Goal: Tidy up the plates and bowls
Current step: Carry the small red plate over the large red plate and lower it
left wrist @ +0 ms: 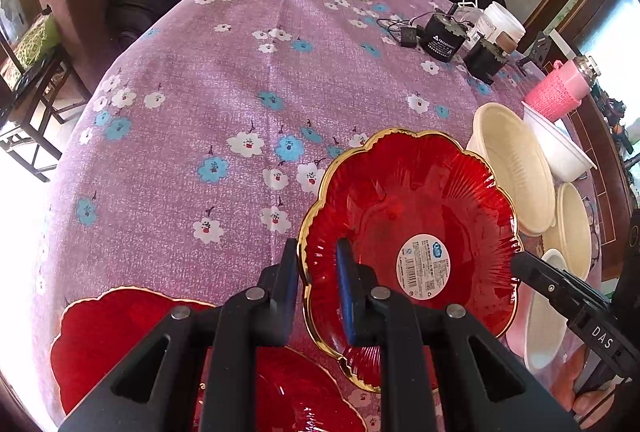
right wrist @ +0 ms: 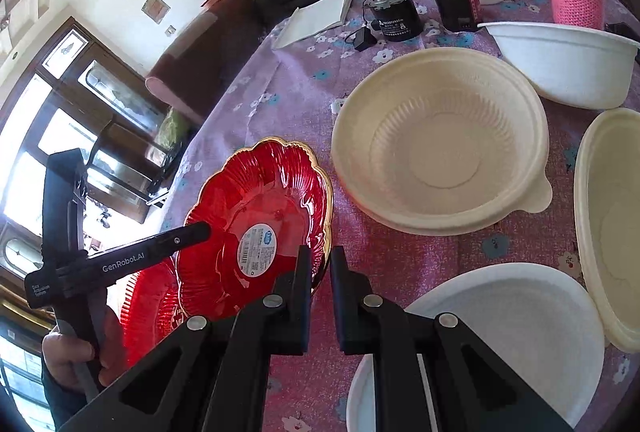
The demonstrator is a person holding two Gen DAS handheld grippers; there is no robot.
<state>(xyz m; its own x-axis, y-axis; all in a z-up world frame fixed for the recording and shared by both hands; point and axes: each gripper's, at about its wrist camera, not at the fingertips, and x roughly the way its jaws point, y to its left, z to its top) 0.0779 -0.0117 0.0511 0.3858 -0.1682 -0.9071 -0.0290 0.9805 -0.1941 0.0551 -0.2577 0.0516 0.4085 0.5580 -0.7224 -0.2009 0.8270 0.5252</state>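
Your left gripper (left wrist: 318, 292) is clamping the gold rim of a red plate (left wrist: 412, 228), one finger on each face of the edge, and you are holding that plate tilted above the purple flowered tablecloth (left wrist: 192, 80). A round white label is sitting on the plate's center. Your right gripper (right wrist: 320, 296) is pinching the opposite rim of the same plate, its jaws nearly together around the gold edge. A second red plate (left wrist: 100, 336) is lying flat on the cloth below and to the left, partly under the lifted one.

To the right, two cream bowls, the nearer one (right wrist: 440, 140) and another (right wrist: 608, 224) at the edge, are resting upright on the cloth. A white bowl (right wrist: 560, 60) is sitting behind them, and a white plate (right wrist: 500, 312) is lying just under your right gripper.
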